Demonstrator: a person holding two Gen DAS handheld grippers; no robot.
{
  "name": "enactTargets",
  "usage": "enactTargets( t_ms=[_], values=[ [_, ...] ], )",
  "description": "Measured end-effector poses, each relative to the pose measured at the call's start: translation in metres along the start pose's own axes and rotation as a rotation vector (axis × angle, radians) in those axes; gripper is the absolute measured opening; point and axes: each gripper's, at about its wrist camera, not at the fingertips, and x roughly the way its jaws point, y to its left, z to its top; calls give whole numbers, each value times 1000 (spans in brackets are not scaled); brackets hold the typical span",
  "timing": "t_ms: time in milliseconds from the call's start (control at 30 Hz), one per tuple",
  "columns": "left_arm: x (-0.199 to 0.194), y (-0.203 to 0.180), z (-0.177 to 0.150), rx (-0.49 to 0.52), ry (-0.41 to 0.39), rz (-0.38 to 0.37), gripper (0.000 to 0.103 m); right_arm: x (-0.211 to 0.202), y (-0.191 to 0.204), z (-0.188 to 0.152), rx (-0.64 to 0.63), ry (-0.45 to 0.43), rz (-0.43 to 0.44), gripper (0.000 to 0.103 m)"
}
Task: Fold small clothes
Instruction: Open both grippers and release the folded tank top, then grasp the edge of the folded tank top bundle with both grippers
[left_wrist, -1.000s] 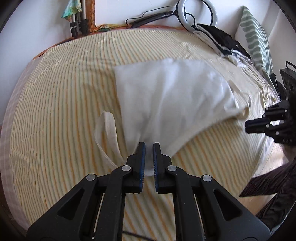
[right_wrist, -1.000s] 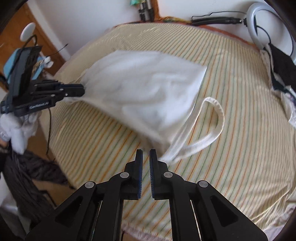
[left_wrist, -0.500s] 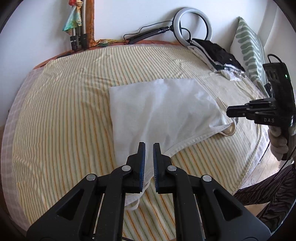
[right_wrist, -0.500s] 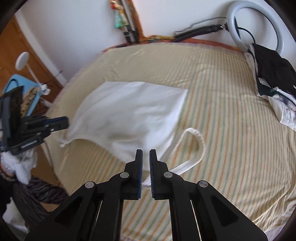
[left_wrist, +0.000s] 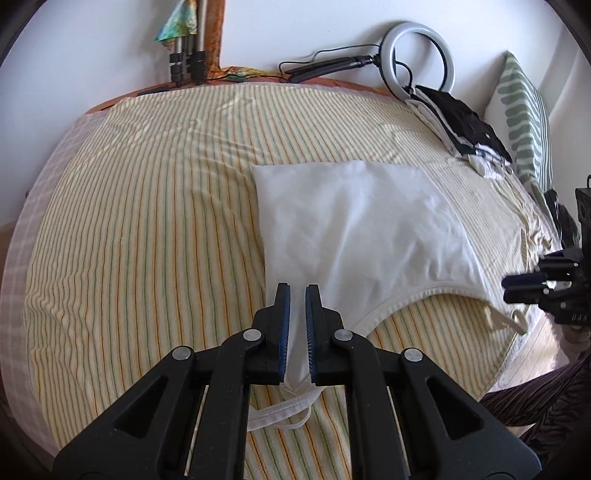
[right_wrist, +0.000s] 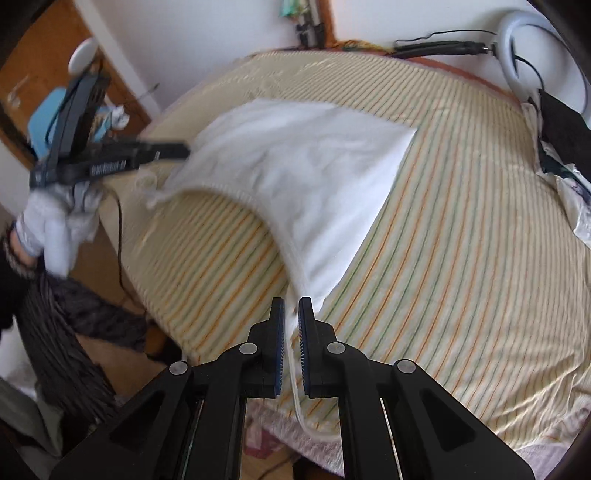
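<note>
A white top lies spread on the striped bedsheet, a little to the right of the bed's middle in the left wrist view, its curved hem running toward five o'clock and its straps hanging at the near edge. The left gripper comes in from six o'clock with its jaws almost closed, pinching a narrow corner of the white top between the blue pads; a loop of strap trails below them. The right gripper points from six o'clock in its own view at the opposite corner of the top; its jaws have just been opening and stand a small way apart, with a thin strap running down between the pads, and whether they press on it cannot be told. At one o'clock on the bed sits a pile of dark and light clothes, with a ring light against the wall behind.
</note>
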Motion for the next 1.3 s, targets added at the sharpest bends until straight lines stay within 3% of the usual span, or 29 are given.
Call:
enactTargets(
  t_ms=[33,100,200,300,400,533,667,733,867,967,1067,1133,1300],
  values=[
    [-1,1,2,-12,-8,-9,6,-2,-9,7,49,-36,2,33],
    [-2,1,6,-24,-20,-16,6,-2,-26,20,142,-85,3,44],
    [2,-4,11,-15,-41,-18,6,3,-38,34,223,-162,-15,44],
    [13,-10,11,1,-26,-24,6,12,-17,41,151,-200,-42,37],
    [24,-13,6,24,6,-17,6,30,13,44,-15,-160,-137,35],
    [29,-12,-5,62,39,-11,13,48,8,27,-89,-49,-239,33],
    [24,-10,-9,63,55,-16,18,37,-7,18,-51,-20,-163,32],
    [15,-11,-4,31,24,-9,18,29,-8,16,-49,-24,-154,32],
    [7,-25,23,16,-62,-9,18,11,-3,31,-7,-151,-90,32],
    [23,-29,40,20,-63,19,18,19,-4,52,52,-199,-64,27],
    [52,-21,40,0,4,59,18,40,-4,63,60,-166,-92,26],
    [55,-15,32,-23,-28,40,20,53,-10,59,75,-117,-127,26],
    [47,-17,23,42,-13,59,21,47,-22,47,117,-93,-46,27]
  ],
)
